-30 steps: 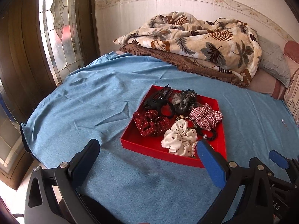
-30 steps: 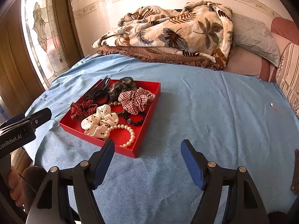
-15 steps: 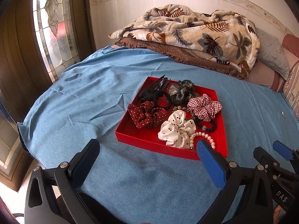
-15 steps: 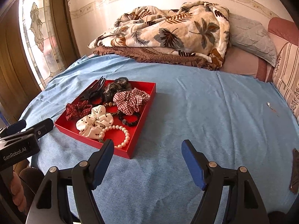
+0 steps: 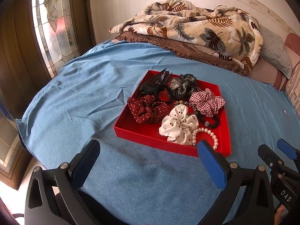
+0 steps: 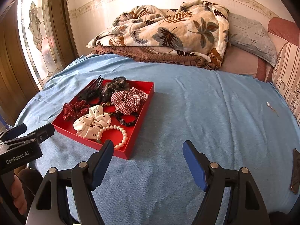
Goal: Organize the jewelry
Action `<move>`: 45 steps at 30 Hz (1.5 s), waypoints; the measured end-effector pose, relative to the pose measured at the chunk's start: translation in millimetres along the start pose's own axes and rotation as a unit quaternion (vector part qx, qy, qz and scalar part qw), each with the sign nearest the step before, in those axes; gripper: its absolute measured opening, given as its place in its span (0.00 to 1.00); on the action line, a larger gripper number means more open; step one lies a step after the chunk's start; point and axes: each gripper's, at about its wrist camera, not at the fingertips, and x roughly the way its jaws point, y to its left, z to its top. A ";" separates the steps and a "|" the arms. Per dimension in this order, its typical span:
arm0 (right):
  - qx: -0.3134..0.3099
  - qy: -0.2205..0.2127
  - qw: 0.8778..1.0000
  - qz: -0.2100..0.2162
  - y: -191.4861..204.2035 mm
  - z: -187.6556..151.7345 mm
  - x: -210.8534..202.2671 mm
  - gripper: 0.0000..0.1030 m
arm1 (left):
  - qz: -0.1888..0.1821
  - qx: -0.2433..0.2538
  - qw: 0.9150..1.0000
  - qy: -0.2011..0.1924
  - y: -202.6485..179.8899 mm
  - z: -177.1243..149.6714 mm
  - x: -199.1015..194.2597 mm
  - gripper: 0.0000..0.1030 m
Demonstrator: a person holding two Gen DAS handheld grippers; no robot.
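Note:
A red tray (image 5: 127,131) (image 6: 144,103) sits on the blue bedspread. It holds a black claw clip (image 5: 155,84), a grey scrunchie (image 5: 182,86), a red checked scrunchie (image 5: 207,101) (image 6: 129,99), a dark red dotted scrunchie (image 5: 146,110), a white scrunchie (image 5: 178,124) (image 6: 91,123), a pearl bracelet (image 5: 206,134) (image 6: 120,133) and a black hair tie (image 6: 129,119). My left gripper (image 5: 148,157) is open and empty, just before the tray's near edge. My right gripper (image 6: 148,155) is open and empty, near the tray's front right corner.
A folded leaf-print blanket (image 5: 196,26) (image 6: 168,31) and brown quilt lie at the back, with pillows (image 6: 249,35) to the right. A stained-glass window (image 5: 52,18) is on the left. A small shiny item (image 6: 268,104) and a dark flat object (image 6: 296,170) lie on the bedspread at right.
Both grippers have drawn back and up from the tray a little, so the pearl bracelet now shows in the left view. Both stay open; nothing in the tray has moved.

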 end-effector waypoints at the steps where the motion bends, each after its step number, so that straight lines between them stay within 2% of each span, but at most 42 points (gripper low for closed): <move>1: 0.000 0.000 1.000 0.000 -0.1 0.0 0.0 0.78 | -0.001 0.000 1.000 0.001 0.7 -0.1 1.0 1.00; 45: -0.014 0.023 1.000 -0.010 5.1 -4.6 11.1 0.81 | -0.010 -0.012 0.999 0.030 6.8 -7.2 16.1 1.00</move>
